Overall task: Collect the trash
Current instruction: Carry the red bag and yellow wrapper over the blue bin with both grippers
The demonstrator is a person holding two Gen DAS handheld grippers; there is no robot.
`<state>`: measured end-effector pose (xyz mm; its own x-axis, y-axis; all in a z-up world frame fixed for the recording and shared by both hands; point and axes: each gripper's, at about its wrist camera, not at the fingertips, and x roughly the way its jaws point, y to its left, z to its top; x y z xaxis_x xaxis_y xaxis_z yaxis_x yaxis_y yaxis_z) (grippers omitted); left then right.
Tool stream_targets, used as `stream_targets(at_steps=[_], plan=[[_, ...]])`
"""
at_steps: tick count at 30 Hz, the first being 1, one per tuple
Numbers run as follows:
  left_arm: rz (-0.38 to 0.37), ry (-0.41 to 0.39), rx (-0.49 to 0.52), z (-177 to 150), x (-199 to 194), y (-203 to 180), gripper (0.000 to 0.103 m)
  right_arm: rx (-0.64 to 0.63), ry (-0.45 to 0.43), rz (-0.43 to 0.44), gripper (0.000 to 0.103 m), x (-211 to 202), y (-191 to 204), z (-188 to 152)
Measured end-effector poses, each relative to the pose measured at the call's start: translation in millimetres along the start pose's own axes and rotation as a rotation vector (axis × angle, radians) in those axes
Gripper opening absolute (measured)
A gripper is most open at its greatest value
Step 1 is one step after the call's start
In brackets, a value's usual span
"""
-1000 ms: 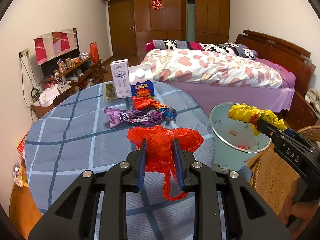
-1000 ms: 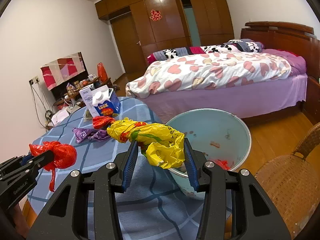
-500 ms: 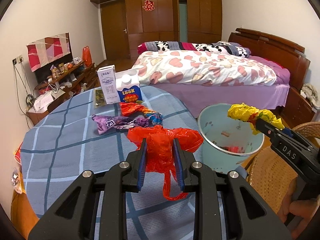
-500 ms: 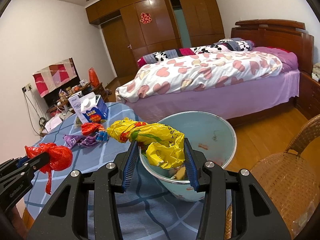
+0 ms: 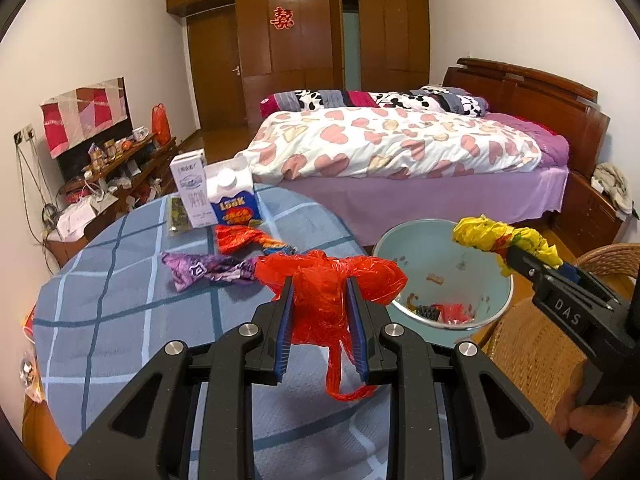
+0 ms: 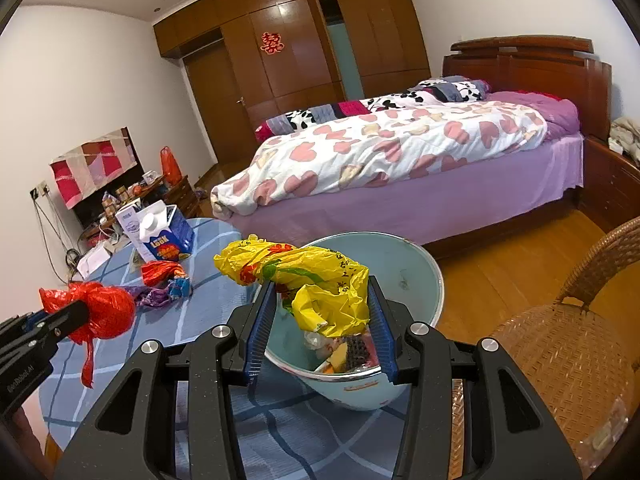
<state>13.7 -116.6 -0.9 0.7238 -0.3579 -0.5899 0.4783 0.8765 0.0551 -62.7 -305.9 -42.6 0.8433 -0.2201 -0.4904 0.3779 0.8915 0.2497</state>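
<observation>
My left gripper point(image 5: 320, 304) is shut on a crumpled red plastic bag point(image 5: 324, 280) and holds it above the blue checked table point(image 5: 120, 320), left of the bin. My right gripper point(image 6: 322, 312) is shut on a yellow plastic bag point(image 6: 312, 276) and holds it over the near rim of the light blue trash bin point(image 6: 400, 264), which has scraps inside. The bin point(image 5: 412, 248) and the yellow bag point(image 5: 492, 236) also show in the left wrist view. A purple wrapper point(image 5: 204, 270) and an orange-red wrapper point(image 5: 240, 238) lie on the table.
Two cartons stand at the table's far side, a white one point(image 5: 192, 192) and a blue one point(image 5: 234, 200). A wicker chair point(image 6: 568, 352) is to the right of the bin. A bed point(image 6: 400, 152) lies beyond. A cluttered sideboard point(image 5: 112, 164) stands along the left wall.
Both grippers have risen and moved toward the bin with their bags. The yellow bag now hangs over the bin's near rim; more of the bin's inside shows.
</observation>
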Motion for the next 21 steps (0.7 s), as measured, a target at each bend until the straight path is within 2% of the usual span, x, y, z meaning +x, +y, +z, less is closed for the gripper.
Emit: stream_targets(at_steps=[21], plan=[[-0.051, 0.006, 0.01, 16, 20, -19, 0.025, 0.049, -0.022, -0.073, 0.045, 6, -30, 10]])
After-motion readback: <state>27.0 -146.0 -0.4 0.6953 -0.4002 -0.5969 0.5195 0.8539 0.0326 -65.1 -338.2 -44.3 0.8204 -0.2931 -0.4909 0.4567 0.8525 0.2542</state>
